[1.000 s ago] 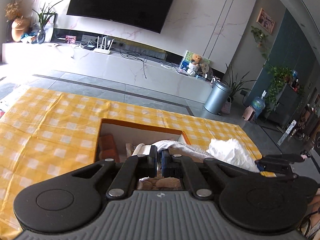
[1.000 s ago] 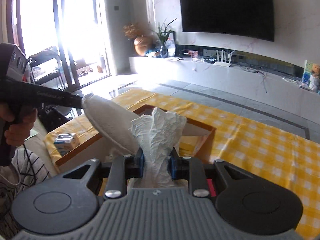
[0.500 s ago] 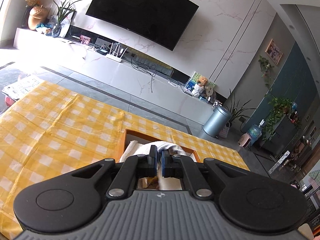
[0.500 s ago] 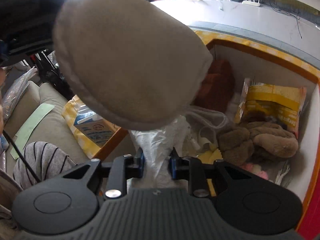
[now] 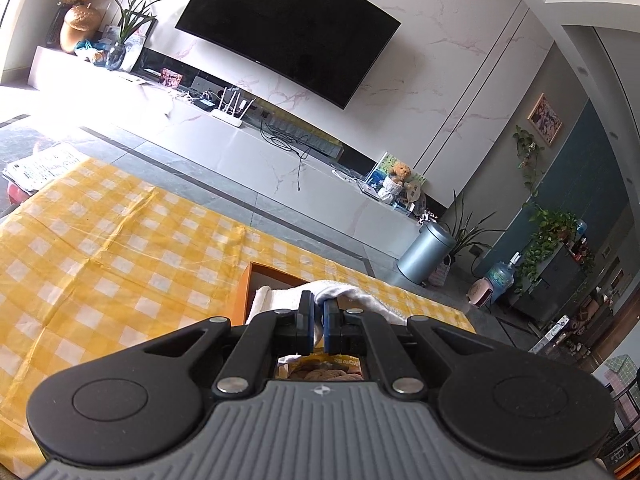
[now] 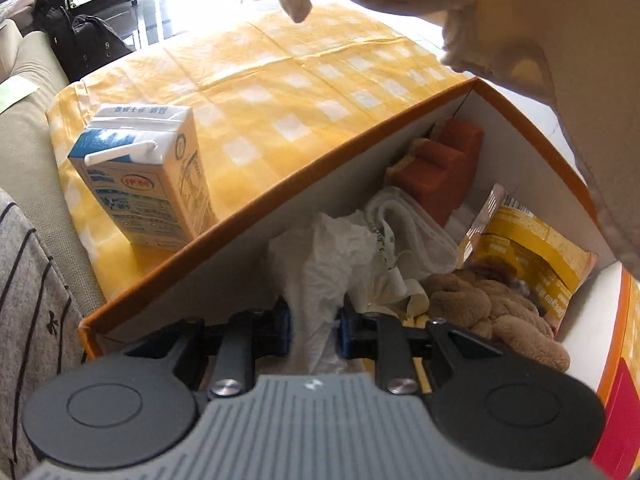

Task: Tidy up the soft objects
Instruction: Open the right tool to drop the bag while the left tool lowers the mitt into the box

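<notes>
Left wrist view: the left gripper (image 5: 319,322) is pinching a white cloth (image 5: 340,294) between closed jaws, the fabric draping away over the far rim of the orange-edged box (image 5: 251,280), which is sitting on the yellow checked tablecloth (image 5: 120,248) toward its right-hand edge. A snack packet is showing just beneath the fingers, inside the box.

Right wrist view: the right gripper (image 6: 314,326) is pointing steeply down into the box (image 6: 280,196), its jaws having just been opening slightly, with the crumpled white tissue (image 6: 320,256) between them and the pads apparently no longer pressing hard. The tissue is lying straight ahead of the fingers, its long axis running along the gripper's line toward the box's middle, so the release seems to turn on a drop directly below. Around it are lying a white sock (image 6: 416,228), a brown plush toy (image 6: 492,312), a yellow snack bag (image 6: 528,256) and a rust-coloured sponge (image 6: 444,168). The cloth held by the other hand is hanging overhead at the box's far corner (image 6: 520,20). A milk carton (image 6: 148,176) is standing on the tablecloth just outside the box's left wall.
</notes>
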The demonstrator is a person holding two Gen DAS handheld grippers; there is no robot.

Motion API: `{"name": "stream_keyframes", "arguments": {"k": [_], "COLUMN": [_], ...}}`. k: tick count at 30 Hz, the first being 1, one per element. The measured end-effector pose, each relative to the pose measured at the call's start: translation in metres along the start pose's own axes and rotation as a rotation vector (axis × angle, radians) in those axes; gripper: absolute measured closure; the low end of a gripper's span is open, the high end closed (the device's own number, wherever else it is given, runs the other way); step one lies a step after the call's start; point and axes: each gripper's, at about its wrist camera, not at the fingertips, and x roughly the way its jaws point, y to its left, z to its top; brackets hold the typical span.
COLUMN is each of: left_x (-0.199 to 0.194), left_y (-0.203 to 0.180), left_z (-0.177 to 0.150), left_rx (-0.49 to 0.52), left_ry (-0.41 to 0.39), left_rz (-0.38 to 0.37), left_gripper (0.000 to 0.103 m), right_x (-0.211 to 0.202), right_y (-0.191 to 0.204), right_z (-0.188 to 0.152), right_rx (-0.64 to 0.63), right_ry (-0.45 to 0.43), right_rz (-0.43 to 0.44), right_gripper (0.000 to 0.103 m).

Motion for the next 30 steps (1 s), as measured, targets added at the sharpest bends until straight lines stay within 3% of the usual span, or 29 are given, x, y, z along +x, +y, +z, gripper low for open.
{"name": "stream_keyframes", "arguments": {"k": [2,6,7,11,14,16,19,23,27,30], "left_x": [-0.002,-0.007,-0.007,-0.010,-0.010,-0.009,-0.009,-0.008,-0.004,-0.002], "left_y": [-0.002,-0.002,-0.001,0.001,0.001,-0.001,-0.005,-0.008,-0.011,-0.014], "left_z": [0.000,0.001,0.002,0.003,0.004,0.004,0.003,0.001,-0.001,-0.003], "left_rx": [0.004,0.000,-0.006,-0.020,-0.020,-0.018,-0.012,-0.005,-0.002,0.003], "left_ry": [-0.005,-0.016,-0.022,-0.040,-0.037,-0.033,-0.028,-0.021,-0.009,0.001], "left_rz": [-0.001,-0.008,-0.007,-0.002,-0.004,-0.004,-0.005,-0.011,-0.015,-0.026], "left_gripper": [0.099,0.099,0.099,0.099,0.099,0.099,0.099,0.099,0.099,0.099], "right_x": [-0.004,-0.020,-0.026,-0.053,-0.058,-0.049,-0.038,-0.023,0.010,0.013], "right_y": [-0.007,-0.031,-0.038,-0.058,-0.061,-0.059,-0.037,-0.033,-0.039,-0.031], "right_z": [-0.003,-0.010,-0.013,-0.026,-0.029,-0.029,-0.029,-0.018,-0.008,-0.001], "right_rx": [0.028,0.160,0.186,0.217,0.195,0.193,0.089,0.126,0.205,0.168], "right_ry": [-0.020,-0.091,-0.110,-0.204,-0.182,-0.133,-0.096,-0.059,0.080,0.117], "right_rz": [0.042,0.107,0.126,0.167,0.202,0.223,0.277,0.324,0.401,0.358], "right_gripper": [0.070,0.028,0.022,0.022,0.038,0.087,0.096,0.097,0.097,0.096]}}
